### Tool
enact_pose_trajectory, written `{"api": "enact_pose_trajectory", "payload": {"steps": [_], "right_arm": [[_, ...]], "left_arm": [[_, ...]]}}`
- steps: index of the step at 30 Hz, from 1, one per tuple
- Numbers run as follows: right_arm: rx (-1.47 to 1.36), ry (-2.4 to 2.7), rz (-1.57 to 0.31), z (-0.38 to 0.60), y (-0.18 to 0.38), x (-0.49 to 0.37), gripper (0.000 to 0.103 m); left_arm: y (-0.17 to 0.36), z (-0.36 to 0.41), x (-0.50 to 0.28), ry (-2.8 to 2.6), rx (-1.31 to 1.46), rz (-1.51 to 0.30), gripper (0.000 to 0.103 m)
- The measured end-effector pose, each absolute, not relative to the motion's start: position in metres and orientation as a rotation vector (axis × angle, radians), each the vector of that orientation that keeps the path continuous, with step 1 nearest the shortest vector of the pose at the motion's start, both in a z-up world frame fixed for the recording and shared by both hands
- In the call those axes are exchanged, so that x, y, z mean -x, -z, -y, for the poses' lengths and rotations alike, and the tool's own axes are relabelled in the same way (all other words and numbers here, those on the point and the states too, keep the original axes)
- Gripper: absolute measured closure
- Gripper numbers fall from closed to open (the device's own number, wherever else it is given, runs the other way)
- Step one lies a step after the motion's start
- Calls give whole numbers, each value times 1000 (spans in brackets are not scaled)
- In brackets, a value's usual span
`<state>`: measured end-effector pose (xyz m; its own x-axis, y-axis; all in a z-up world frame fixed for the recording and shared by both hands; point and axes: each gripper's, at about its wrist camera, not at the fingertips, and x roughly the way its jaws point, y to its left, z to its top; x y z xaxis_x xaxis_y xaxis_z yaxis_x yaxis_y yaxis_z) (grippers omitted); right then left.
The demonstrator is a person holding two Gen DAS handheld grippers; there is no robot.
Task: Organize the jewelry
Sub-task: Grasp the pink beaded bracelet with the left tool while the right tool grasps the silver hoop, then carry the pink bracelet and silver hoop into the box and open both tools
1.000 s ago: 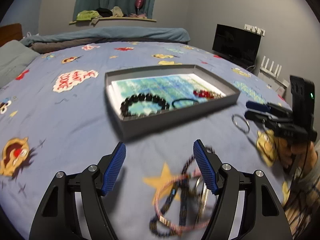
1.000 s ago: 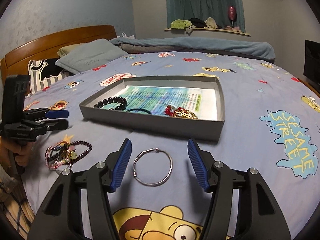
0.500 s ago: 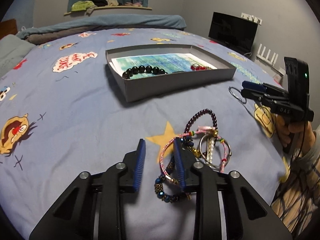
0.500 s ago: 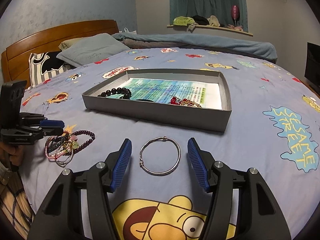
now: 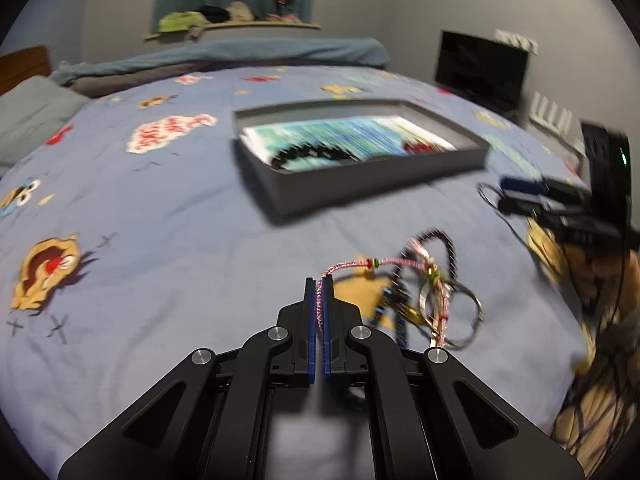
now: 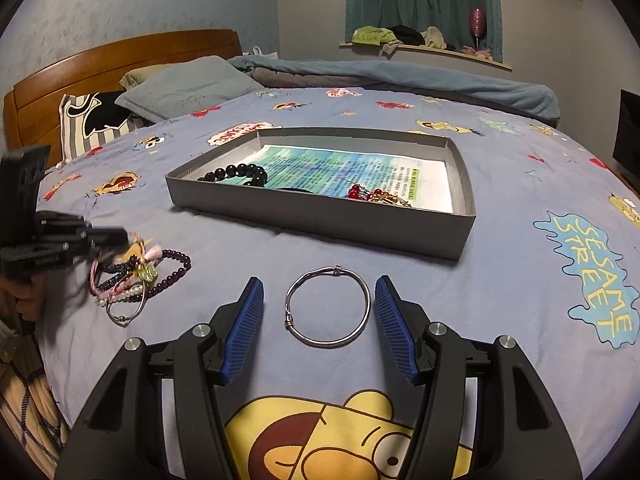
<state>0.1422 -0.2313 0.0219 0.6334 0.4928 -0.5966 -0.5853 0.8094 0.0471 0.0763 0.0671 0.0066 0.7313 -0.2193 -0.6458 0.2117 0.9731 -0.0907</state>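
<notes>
My left gripper (image 5: 319,280) is shut on a pink braided cord bracelet (image 5: 348,266), which runs taut to a tangle of bracelets (image 5: 424,292) on the bed at its right. In the right wrist view the left gripper (image 6: 120,236) is at the left edge, over that tangle (image 6: 136,276). My right gripper (image 6: 319,280) is open, its fingers on either side of a silver bangle (image 6: 332,269) lying flat on the sheet. Beyond stands the grey box (image 6: 320,216) with a black bead bracelet (image 6: 240,170) and a red and gold piece (image 6: 360,194) inside.
Everything sits on a blue cartoon-print bedsheet (image 6: 520,240). Pillows (image 6: 180,88) and a wooden headboard (image 6: 120,56) are at the far left, and a rolled blanket (image 6: 400,76) runs along the back. A dark screen (image 5: 480,68) stands off the bed. A person's hand (image 5: 592,272) holds the right gripper.
My left jaws closed from wide open onto the pink cord, and the cord now stretches out of the tangle. The right gripper stayed open around the bangle.
</notes>
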Motion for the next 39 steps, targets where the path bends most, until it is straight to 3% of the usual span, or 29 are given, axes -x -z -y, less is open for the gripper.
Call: {"api": "enact_pose_trajectory", "payload": {"steps": [22, 24, 25, 27, 28, 39], "right_arm": [[159, -612, -686, 228, -15, -149, 45], [160, -616, -686, 228, -15, -148, 49], [161, -618, -685, 228, -15, -148, 57], [163, -617, -680, 228, -16, -148, 56], [164, -617, -676, 228, -17, -147, 56], [124, -623, -615, 233, -31, -143, 57]], "left_arm": [[8, -80, -88, 206, 50, -802, 92], [8, -80, -89, 205, 51, -804, 92], [8, -80, -89, 204, 49, -801, 92], [4, -79, -87, 207, 44, -781, 93], [2, -79, -86, 208, 52, -770, 99], [-38, -81, -80, 299, 209, -567, 100]]}}
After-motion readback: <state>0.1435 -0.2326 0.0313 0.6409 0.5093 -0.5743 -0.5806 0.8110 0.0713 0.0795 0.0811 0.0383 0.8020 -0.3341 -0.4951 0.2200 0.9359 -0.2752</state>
